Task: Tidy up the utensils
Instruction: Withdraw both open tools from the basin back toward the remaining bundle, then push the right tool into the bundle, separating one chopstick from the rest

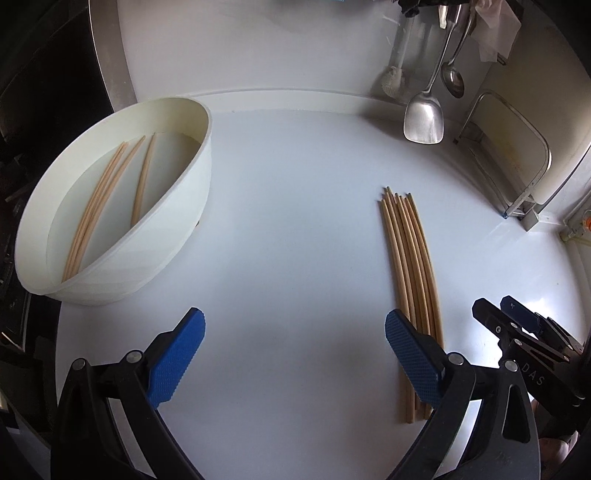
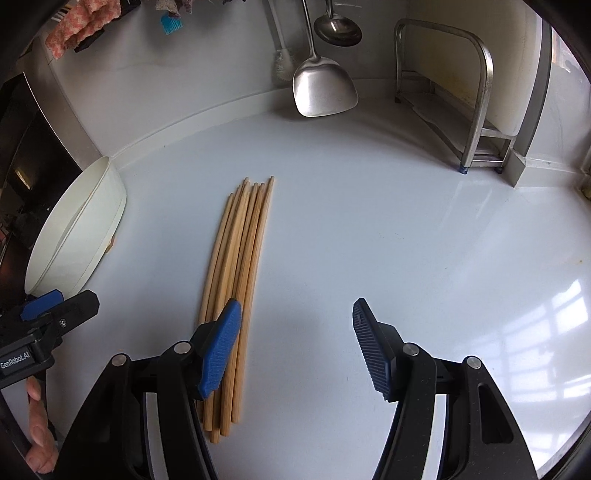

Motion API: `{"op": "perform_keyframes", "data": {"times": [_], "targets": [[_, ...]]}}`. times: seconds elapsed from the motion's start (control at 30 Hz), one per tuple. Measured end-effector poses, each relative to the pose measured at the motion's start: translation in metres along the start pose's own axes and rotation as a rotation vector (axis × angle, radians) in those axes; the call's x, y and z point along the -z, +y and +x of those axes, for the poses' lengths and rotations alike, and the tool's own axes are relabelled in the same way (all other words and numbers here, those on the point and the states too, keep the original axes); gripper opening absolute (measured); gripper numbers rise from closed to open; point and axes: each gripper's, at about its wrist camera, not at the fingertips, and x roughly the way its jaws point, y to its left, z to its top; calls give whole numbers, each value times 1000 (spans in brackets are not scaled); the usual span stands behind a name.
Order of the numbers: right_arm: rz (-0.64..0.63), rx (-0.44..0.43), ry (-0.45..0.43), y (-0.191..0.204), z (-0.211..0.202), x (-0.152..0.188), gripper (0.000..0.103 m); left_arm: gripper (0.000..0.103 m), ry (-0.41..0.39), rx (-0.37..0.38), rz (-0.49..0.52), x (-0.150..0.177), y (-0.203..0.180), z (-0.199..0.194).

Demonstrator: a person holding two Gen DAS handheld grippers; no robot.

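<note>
Several wooden chopsticks [image 1: 410,266] lie side by side in a bundle on the white counter, also in the right wrist view [image 2: 240,266]. A white oval bowl [image 1: 177,206] at the left holds a few more chopsticks [image 1: 99,206]; its outer wall shows in the right wrist view [image 2: 77,236]. My left gripper [image 1: 294,326] is open and empty above the counter, its right finger just left of the bundle. My right gripper [image 2: 297,314] is open and empty, its left finger over the bundle's near part. It also shows at the left wrist view's right edge [image 1: 495,314].
A steel spatula [image 2: 321,88] and a ladle [image 2: 336,29] hang against the back wall beside a brush [image 2: 282,66]. A steel rack [image 2: 476,110] with a cutting board stands at the back right. A dark appliance lies left of the bowl.
</note>
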Motion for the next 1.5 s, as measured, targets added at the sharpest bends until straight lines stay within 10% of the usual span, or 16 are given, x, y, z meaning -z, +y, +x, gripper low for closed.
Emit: {"op": "perform_keyframes", "data": {"times": [1.5], "targets": [[-113, 138, 28, 31, 46, 0, 70, 96, 25, -1, 3, 2, 3, 32]]}}
